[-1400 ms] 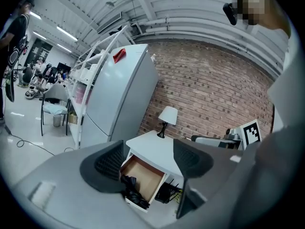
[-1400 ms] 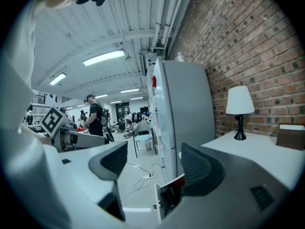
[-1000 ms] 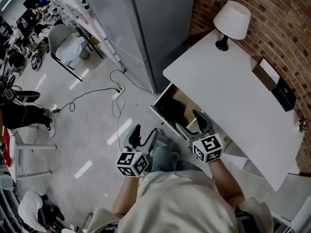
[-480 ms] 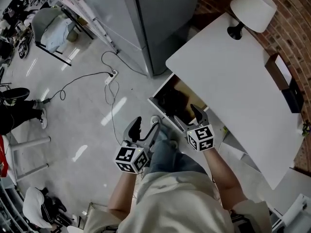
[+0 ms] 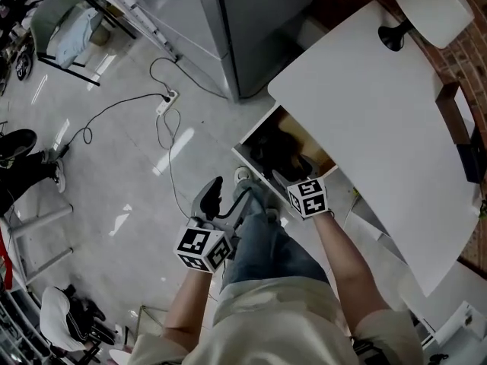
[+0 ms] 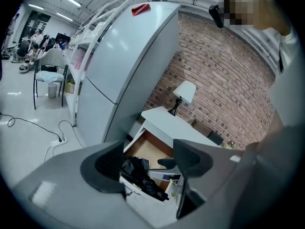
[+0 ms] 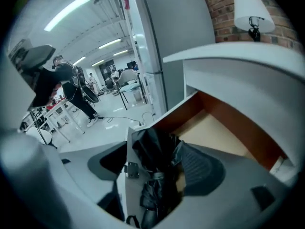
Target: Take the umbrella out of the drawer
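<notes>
pale glossy floor [image 5: 114, 166] fills the left of the head view, with a tall grey cabinet [image 5: 251, 21] beside a white desk [image 5: 380, 128] that stands against a brick wall [image 6: 228, 80]. a red tag lies on top of the cabinet [image 6: 140, 8]; any print on it is too small to read. the desk's drawer [image 5: 308, 139] is pulled out, its brown inside showing. a white lamp [image 5: 430, 6] stands on the desk's far corner. the black folded umbrella [image 7: 155, 142] lies inside the drawer, against its front panel. the right gripper [image 5: 288, 175] reaches over the drawer's front edge, its jaws spread wide to either side of the umbrella, not clamped on it. the left gripper [image 5: 226, 198] hangs over the floor, just outside the drawer, jaws also spread with nothing in them. each gripper carries a cube with black-and-white square markers. a white power strip [image 5: 166, 101] and its cable lie on the floor.
</notes>
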### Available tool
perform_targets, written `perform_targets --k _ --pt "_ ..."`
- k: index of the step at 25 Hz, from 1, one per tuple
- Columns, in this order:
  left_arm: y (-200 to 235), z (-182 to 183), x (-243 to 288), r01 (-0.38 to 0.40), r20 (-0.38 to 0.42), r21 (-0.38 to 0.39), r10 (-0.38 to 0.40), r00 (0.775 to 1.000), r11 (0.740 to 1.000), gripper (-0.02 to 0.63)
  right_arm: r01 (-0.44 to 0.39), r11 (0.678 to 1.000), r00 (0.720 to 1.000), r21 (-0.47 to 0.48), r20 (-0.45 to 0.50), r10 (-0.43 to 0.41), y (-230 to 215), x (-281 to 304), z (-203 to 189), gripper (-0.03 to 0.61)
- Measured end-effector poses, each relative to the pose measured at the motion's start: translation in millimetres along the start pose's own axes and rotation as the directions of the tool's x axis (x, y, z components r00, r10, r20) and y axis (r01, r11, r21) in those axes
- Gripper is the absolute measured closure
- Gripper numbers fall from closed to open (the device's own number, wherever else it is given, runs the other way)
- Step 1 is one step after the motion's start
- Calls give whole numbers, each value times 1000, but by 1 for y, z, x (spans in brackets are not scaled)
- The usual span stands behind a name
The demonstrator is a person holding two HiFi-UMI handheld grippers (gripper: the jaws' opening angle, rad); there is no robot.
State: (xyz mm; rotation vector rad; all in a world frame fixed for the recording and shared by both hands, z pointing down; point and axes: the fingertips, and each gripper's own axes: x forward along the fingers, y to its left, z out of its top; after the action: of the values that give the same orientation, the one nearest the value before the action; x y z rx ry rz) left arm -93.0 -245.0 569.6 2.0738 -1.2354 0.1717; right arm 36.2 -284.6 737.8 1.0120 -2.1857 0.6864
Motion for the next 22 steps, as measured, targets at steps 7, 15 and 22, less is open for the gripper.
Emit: perform_targets --k 7,15,22 --pt "31 -17 12 -39 -17 -34 39 999 999 298 8 999 993 37 -118 -4 -16 54 -36 232" --pt "48 -43 29 -64 -93 -74 57 994 995 298 -13 996 977 84 -213 31 -25 99 -67 195" --pt "56 -51 29 -89 -96 -85 81 992 992 298 -94 979 951 179 -274 141 -20 113 -83 196"
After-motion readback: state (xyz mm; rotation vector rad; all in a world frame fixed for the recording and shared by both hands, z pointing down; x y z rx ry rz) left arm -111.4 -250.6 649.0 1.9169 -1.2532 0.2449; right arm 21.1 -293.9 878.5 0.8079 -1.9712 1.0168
